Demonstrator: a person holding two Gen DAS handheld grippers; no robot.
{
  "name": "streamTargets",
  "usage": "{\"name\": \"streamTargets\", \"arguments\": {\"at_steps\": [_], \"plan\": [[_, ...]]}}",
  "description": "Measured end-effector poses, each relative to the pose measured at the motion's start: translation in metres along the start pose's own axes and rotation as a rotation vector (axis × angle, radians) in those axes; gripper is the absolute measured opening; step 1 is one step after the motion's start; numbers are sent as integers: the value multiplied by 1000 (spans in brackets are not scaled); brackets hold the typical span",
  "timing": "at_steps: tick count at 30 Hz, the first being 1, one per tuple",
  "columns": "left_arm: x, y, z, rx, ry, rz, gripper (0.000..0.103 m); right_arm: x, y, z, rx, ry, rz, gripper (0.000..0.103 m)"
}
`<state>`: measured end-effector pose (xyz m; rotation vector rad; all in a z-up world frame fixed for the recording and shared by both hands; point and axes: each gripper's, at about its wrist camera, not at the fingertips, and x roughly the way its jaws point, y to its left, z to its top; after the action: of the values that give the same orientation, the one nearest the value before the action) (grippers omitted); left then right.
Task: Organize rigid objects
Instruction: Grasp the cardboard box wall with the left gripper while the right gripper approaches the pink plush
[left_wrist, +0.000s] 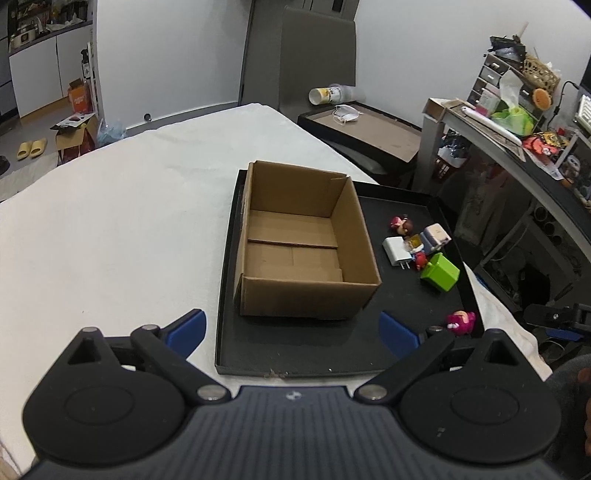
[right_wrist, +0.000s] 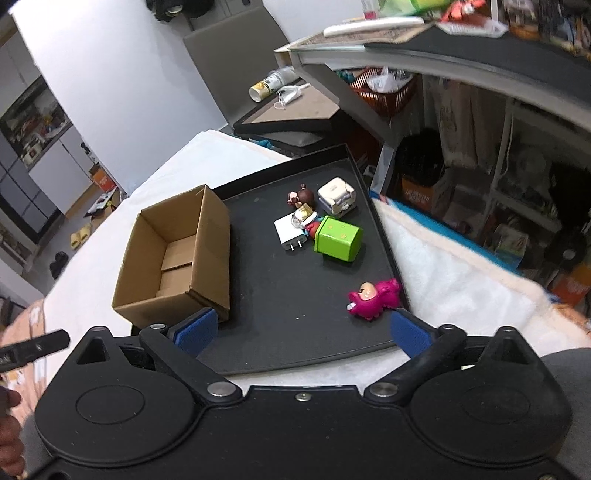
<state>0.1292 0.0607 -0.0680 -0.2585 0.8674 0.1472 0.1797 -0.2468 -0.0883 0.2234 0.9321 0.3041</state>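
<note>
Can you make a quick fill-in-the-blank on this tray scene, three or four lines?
1. The cardboard box stands on the black tray and holds ____.
2. The white charger lies beside the ____ cube.
3. The toy nearest the right gripper is ____ in colour.
4. Both the right gripper and the left gripper have their fingers ____.

Missing words: nothing; green; pink; open
</note>
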Motion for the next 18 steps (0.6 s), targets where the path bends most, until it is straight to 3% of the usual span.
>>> {"name": "streamTargets", "arguments": {"at_steps": [5, 9, 12, 18], "plan": [[16, 4, 7, -7, 9, -7, 99, 22, -7, 6, 46, 32, -17, 92], [30, 8, 12, -20, 27, -7, 87, 40, -13, 11, 93, 55, -34, 84], [41, 12, 16, -32, 31, -11, 85, 52, -21, 14, 138, 66, -41, 79], [66, 28, 25, -100, 47, -3, 62, 77, -37, 19, 224, 106, -64, 65]]}}
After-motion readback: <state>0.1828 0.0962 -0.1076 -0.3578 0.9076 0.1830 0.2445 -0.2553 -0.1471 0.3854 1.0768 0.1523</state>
